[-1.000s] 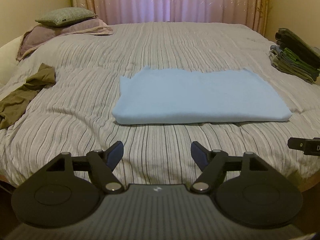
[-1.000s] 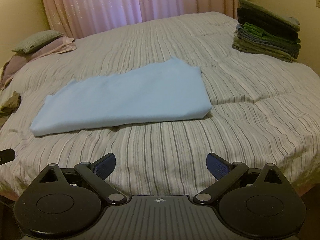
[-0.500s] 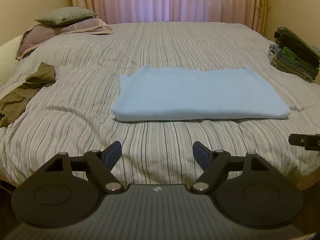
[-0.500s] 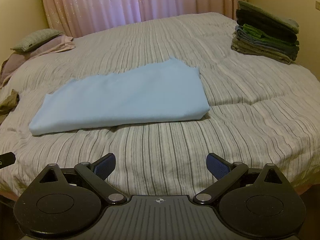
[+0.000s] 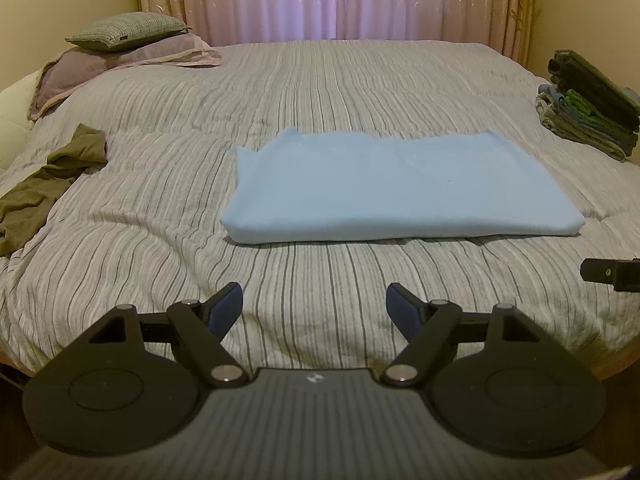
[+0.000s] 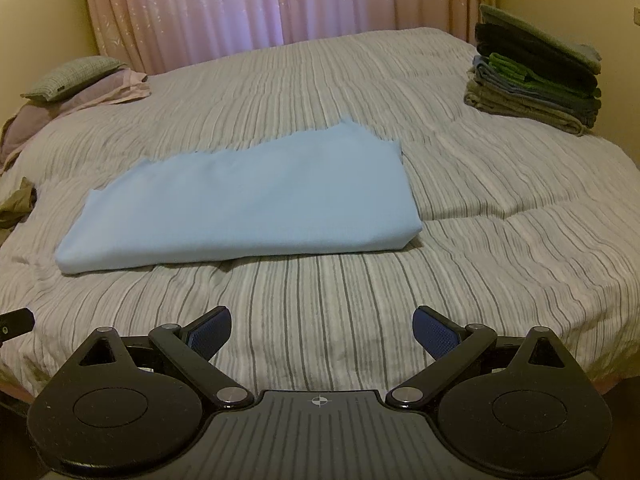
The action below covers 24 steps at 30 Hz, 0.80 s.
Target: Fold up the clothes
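Observation:
A light blue garment (image 5: 396, 188) (image 6: 248, 204) lies folded into a wide rectangle in the middle of the striped bed (image 5: 320, 92) (image 6: 480, 240). My left gripper (image 5: 314, 306) hovers open over the bed's near edge, short of the garment's front fold, with nothing between its fingers. My right gripper (image 6: 322, 330) is open too, near the front edge and below the garment's right half, holding nothing. An olive garment (image 5: 44, 180) (image 6: 16, 204) lies crumpled at the bed's left side. A tip of the right gripper (image 5: 612, 274) shows at the left wrist view's right edge.
A stack of folded dark, green and khaki clothes (image 5: 588, 106) (image 6: 536, 76) sits at the bed's far right. Pillows (image 5: 120, 52) (image 6: 76, 84) lie at the far left. Pink curtains (image 5: 340, 0) hang behind the bed. Striped bedding stretches between the garment and the stack.
Both grippers have drawn back slightly toward the bed's near edge. The blue garment sits a little higher in both views. Both stay open.

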### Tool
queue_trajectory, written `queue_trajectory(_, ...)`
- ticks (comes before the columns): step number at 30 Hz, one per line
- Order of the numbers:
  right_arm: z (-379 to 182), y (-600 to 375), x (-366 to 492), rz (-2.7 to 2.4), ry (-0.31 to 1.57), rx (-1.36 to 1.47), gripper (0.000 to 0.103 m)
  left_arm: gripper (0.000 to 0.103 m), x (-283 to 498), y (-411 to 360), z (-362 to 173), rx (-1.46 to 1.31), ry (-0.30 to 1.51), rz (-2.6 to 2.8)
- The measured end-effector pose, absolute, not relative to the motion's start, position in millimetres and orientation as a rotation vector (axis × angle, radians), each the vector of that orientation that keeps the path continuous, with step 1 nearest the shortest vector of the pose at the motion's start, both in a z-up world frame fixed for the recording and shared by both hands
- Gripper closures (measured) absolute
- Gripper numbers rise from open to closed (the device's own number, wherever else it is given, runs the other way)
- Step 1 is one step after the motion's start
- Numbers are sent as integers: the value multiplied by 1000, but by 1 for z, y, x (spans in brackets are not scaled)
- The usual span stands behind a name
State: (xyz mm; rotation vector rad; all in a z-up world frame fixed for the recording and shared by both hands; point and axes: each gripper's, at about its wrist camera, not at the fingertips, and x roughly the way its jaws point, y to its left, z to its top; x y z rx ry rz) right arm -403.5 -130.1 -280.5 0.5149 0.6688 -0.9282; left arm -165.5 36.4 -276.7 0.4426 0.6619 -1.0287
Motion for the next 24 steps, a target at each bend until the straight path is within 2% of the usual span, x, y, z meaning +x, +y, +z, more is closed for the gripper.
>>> queue_trajectory(15,-289,-146,-397,-930,679,536,3,27,-152,21,-289,453,696,-1023)
queue_trajectory(18,-295,-160,-411,-914,555,665,4,27,-148,17,-292,450,706,-1028)
queue_trajectory(24,-335,-206,-472,-819,119,1164,4,27,-122,14,-298,334,755,-1060)
